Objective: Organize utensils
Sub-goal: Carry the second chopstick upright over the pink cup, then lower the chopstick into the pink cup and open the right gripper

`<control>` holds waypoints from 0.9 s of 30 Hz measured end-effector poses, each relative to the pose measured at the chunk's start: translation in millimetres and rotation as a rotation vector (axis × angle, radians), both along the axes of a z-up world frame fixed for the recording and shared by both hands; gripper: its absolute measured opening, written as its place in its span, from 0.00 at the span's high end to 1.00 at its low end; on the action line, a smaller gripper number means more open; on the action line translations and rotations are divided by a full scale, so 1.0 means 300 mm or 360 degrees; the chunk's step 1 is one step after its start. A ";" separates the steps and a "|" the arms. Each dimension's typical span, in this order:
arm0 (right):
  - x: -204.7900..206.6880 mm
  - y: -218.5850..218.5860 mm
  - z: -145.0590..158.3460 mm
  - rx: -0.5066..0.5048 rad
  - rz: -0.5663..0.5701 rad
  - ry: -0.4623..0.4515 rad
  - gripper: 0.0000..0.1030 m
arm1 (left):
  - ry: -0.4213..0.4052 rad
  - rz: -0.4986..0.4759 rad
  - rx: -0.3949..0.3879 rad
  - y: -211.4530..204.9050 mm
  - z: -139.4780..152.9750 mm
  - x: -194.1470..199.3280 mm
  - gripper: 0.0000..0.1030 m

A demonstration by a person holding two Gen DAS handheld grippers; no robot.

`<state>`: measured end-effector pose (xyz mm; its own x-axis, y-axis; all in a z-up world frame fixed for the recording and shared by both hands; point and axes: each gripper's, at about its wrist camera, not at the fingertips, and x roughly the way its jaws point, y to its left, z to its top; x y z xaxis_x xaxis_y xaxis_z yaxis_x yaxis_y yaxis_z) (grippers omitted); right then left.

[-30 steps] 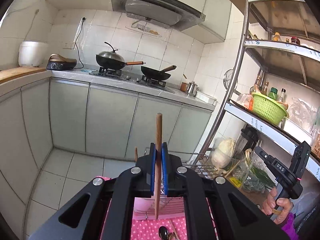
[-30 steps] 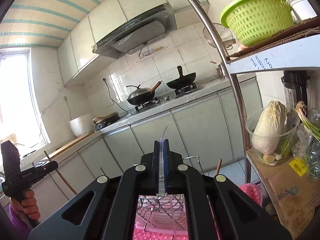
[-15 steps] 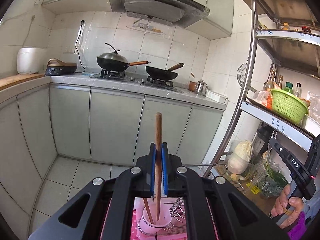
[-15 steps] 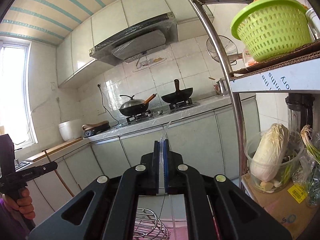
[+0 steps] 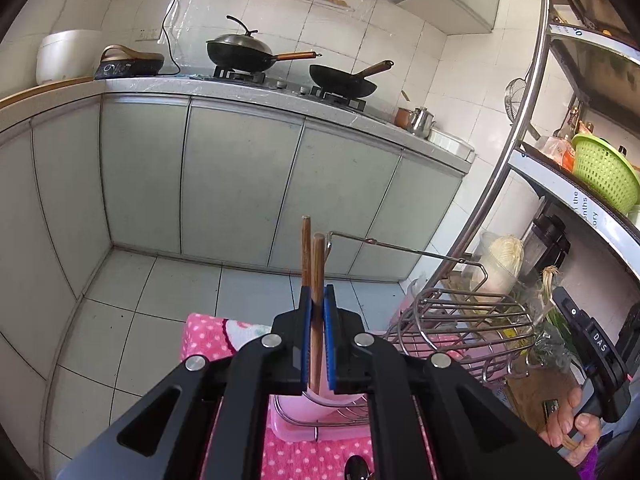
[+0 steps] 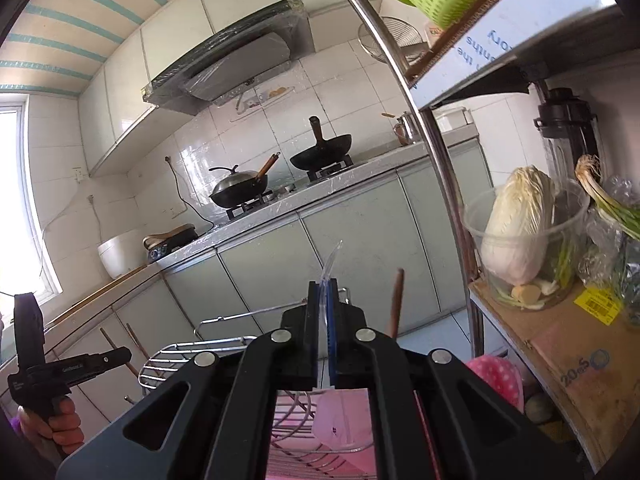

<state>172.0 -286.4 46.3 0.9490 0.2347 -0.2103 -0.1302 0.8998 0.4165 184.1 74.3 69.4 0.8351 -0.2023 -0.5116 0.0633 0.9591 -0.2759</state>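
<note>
Left wrist view: our left gripper (image 5: pixel 318 308) has its blue pads pinching a wooden chopstick (image 5: pixel 317 276) that stands nearly upright, with a second chopstick (image 5: pixel 306 252) just beside it toward 11 o'clock. Below the jaws, toward 6 o'clock, sits a pink cup (image 5: pixel 336 402) in the wire dish rack (image 5: pixel 460 320), which rests on a pink dotted cloth (image 5: pixel 208 336). At 4 o'clock a hand (image 5: pixel 568 420) carries the other tool. From the right wrist camera, our right gripper (image 6: pixel 324 300) is pressed together on a thin clear plastic utensil (image 6: pixel 332 258), which rises toward 12 o'clock. A lone chopstick (image 6: pixel 397 304) stands at 1 o'clock, and the rack (image 6: pixel 192 350) lies toward 9 o'clock.
</note>
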 end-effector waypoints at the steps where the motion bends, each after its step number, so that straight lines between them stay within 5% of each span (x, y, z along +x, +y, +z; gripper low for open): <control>1: -0.009 -0.009 -0.012 0.0013 -0.0017 0.0027 0.96 | 0.0003 0.0005 0.0006 0.001 -0.004 0.005 0.95; 9: 0.044 -0.062 -0.043 0.0029 -0.0079 0.0212 0.96 | 0.0034 0.0011 0.0043 -0.017 -0.015 0.082 0.95; 21: 0.250 0.011 0.010 -0.0089 0.0128 0.0381 0.96 | 0.0086 -0.0046 -0.0012 -0.037 -0.016 0.173 0.94; 27: 0.246 0.047 -0.011 -0.0157 0.0187 0.0413 0.96 | 0.0153 -0.0057 -0.0009 -0.060 -0.051 0.202 0.93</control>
<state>245.8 -272.4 43.2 0.8281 0.3063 -0.4695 -0.1368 0.9226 0.3606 244.8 56.1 54.1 0.7744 -0.2340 -0.5878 0.0703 0.9551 -0.2877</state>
